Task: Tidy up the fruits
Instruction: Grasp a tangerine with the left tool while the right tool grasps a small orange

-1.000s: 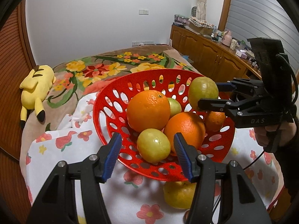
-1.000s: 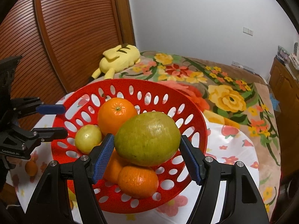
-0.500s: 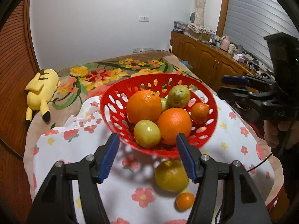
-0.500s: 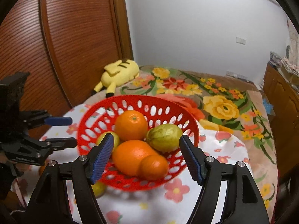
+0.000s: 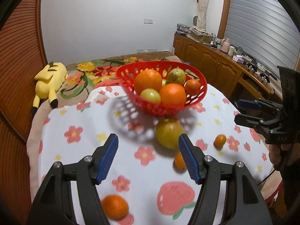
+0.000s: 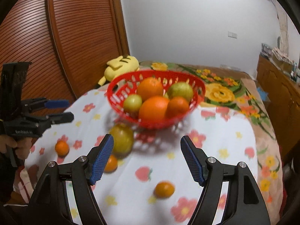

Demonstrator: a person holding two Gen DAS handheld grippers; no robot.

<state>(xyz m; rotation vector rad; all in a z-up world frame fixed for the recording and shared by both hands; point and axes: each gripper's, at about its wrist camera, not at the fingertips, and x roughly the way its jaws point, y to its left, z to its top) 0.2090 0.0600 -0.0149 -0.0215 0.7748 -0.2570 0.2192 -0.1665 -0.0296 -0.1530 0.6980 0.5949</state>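
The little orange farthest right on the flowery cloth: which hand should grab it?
The right one. The little orange lies straight ahead, close between the open fingers of the right gripper. For the left gripper, it sits off to the side, past its finger.

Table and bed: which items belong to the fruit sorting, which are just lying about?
Job:
red basket with fruit
big yellow-green fruit on cloth
three small oranges on cloth

Lying about:
yellow plush
floral blanket
cabinet clutter
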